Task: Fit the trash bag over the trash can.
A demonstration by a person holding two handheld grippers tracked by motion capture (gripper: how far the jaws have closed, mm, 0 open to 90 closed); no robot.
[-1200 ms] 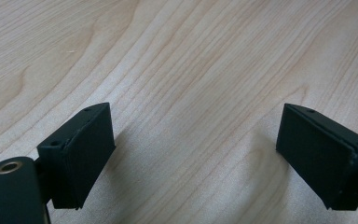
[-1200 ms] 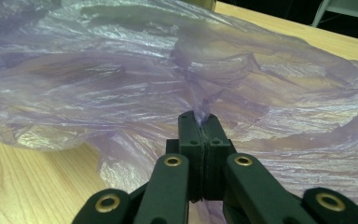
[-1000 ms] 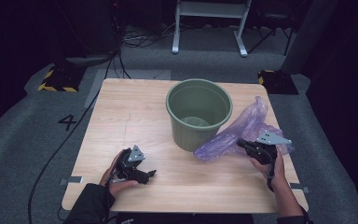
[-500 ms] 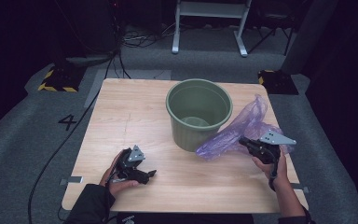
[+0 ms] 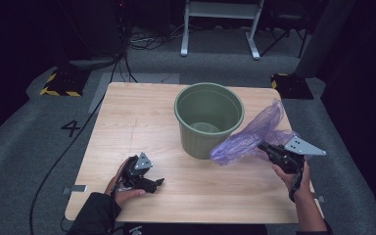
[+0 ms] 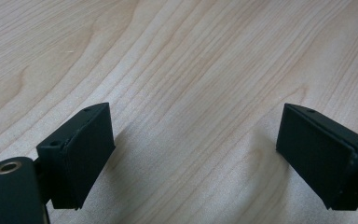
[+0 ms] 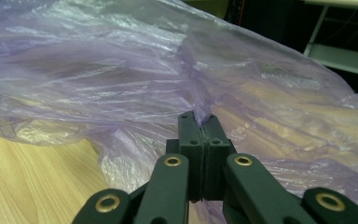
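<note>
- Bag [image 5: 254,137], thin purple plastic, is held at three o'clock of the bin [image 5: 208,120], above the bench [image 5: 137,122].
- Right gripper [image 7: 200,122]: fingers pinched on a gathered fold.
- Left gripper [image 6: 196,158]: fingers wide apart, empty.
- Light, limp, slippery, easily torn: best gripped at bunched film.

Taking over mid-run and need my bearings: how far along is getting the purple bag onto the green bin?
Done: the right gripper is shut on a pinch of the purple bag, lifted beside the green bin. In hand: the bag hangs bunched, touching the bin's side, not opened. Left: the bin looks unlined, so the bag likely needs spreading over its rim. The left gripper rests open on the table, holding nothing.
</note>
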